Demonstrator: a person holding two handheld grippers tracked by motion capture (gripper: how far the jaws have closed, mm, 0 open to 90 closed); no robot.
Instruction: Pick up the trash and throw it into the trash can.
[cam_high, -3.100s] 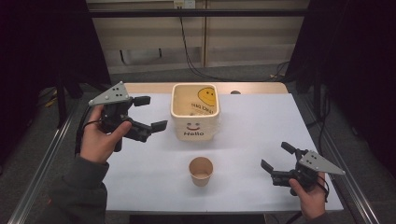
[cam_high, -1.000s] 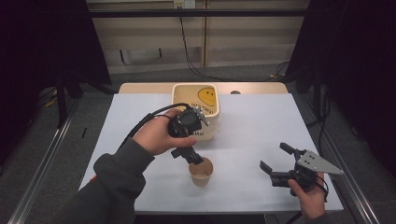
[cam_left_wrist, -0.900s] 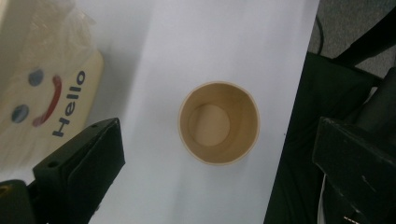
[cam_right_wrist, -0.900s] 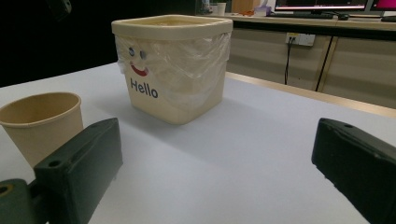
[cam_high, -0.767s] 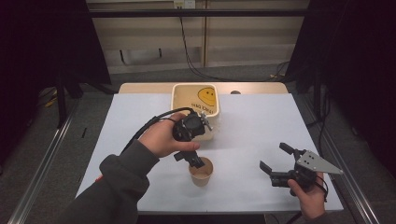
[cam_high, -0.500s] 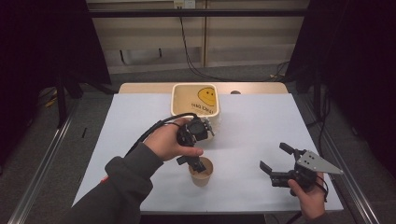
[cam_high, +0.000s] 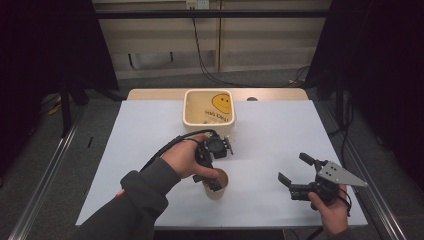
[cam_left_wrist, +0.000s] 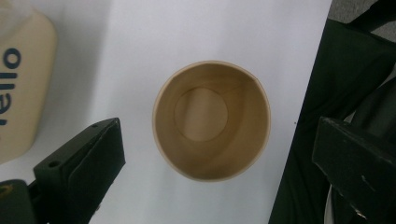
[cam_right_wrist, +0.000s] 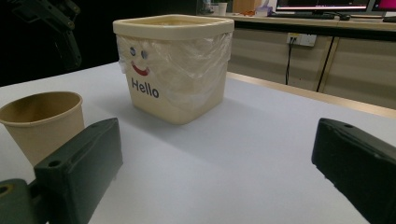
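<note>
Left gripper (cam_high: 216, 184) moved from table's 10 o'clock to directly above paper cup (cam_left_wrist: 211, 120) at 6 o'clock; jaws spread wide, straddling rim. Grasp imminent. Right gripper (cam_high: 295, 177) unchanged at 4 o'clock, jaws apart, empty.

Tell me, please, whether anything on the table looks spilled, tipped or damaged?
Nothing stands out: the paper cup stands upright and empty under the open left claw, and the lined bin sits square.

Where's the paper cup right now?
The paper cup stands upright near the table's front edge in the high view, directly under the open left gripper, in front of the cream bin and left of the right gripper.
</note>
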